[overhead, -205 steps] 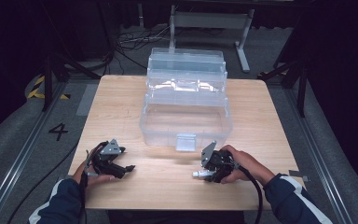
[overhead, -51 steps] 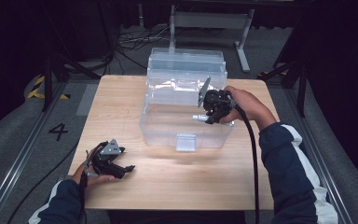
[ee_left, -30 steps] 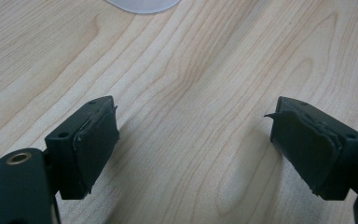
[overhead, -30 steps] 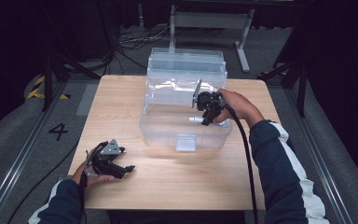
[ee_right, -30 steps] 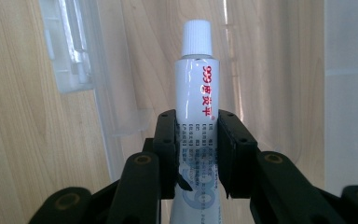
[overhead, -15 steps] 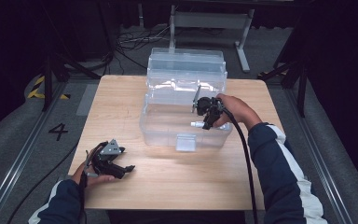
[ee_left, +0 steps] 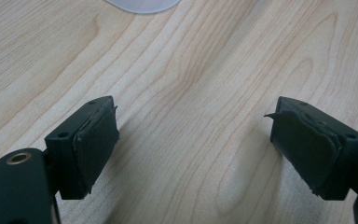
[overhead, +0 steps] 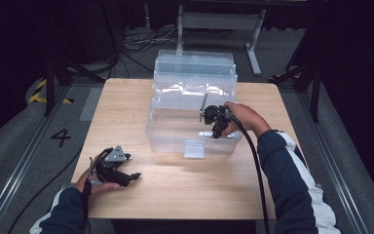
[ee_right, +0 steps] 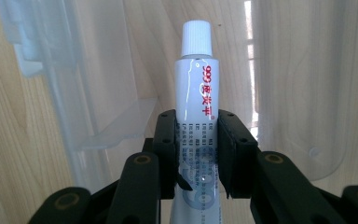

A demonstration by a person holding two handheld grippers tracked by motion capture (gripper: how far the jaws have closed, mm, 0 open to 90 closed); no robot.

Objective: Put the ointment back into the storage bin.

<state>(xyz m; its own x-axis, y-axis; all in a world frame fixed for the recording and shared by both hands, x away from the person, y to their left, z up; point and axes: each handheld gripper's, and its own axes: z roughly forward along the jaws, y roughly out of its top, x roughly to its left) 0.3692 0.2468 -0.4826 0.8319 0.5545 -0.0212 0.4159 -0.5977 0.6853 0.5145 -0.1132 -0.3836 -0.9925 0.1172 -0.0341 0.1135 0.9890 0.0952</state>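
Right tool (overhead: 209, 127), clamped on white tube (ee_right: 196, 88), has sunk into clear bin (overhead: 168, 134) — release near; left tool (overhead: 135, 176) rests gaping at seven o'clock on counter (overhead: 126, 107).

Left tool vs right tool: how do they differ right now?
The left tool is open and empty; the right tool is shut on a white tube. The left tool rests low at the wooden table's near edge; the right tool hangs over the clear plastic box. Both have black jaws.
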